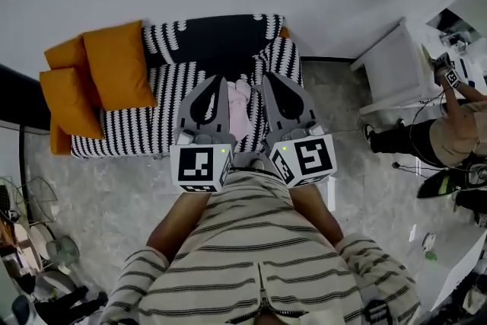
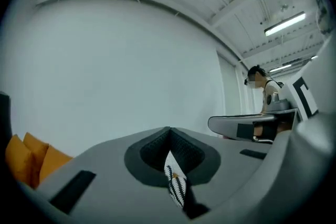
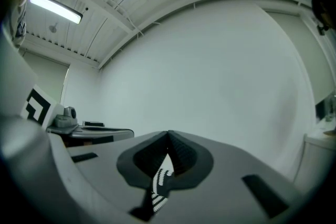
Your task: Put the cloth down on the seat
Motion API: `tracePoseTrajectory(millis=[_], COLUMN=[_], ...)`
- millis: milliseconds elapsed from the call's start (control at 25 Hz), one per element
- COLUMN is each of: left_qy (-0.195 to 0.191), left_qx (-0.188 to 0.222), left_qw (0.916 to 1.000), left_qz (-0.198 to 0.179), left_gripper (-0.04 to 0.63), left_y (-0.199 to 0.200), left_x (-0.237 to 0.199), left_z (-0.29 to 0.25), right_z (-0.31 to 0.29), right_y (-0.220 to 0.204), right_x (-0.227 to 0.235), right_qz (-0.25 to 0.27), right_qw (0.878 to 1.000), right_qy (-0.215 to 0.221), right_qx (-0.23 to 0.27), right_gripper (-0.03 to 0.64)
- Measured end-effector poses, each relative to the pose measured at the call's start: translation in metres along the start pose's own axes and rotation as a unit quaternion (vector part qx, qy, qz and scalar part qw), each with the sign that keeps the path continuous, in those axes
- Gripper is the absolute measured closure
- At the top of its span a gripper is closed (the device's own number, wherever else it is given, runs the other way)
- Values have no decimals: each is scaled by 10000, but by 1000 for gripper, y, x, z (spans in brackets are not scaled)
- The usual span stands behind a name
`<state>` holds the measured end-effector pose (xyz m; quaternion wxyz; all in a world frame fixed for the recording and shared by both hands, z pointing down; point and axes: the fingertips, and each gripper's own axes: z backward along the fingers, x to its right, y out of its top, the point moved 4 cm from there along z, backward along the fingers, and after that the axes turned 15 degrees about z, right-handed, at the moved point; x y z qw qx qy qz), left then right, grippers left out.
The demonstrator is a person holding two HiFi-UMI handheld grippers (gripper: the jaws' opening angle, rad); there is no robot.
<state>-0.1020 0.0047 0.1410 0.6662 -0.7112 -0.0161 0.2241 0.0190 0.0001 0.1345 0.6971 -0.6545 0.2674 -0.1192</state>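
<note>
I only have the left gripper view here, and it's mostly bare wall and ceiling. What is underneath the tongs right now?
Observer: In the head view, the left gripper and the right gripper hang over a sofa draped in black-and-white striped cloth.
Operator: Is the right gripper holding anything?
Observer: Yes. In its own view, its tongs are shut on a strip of that striped cloth.
Operator: Anything else near the tongs?
Observer: A pale pink soft item shows between the two grippers. I cannot tell what it is.
</note>
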Motion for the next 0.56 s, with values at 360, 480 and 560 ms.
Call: tracePoseTrajectory(millis=[360, 480, 560], left_qy=[-51, -89, -107], left_qx=[45, 35, 18], left_qw=[10000, 9999, 9999], left_qz=[-28, -46, -50], left_gripper=[592, 592, 592], left_y=[3, 1, -2], left_x=[2, 6, 9], left_z=[-5, -2, 1], right_z=[-3, 1, 6], right_y=[3, 2, 1], right_x=[4, 1, -1], right_qz=[34, 25, 23], right_qw=[10000, 10000, 10000], right_qy=[-25, -25, -25], right_qx=[78, 72, 64], right_gripper=[604, 604, 604])
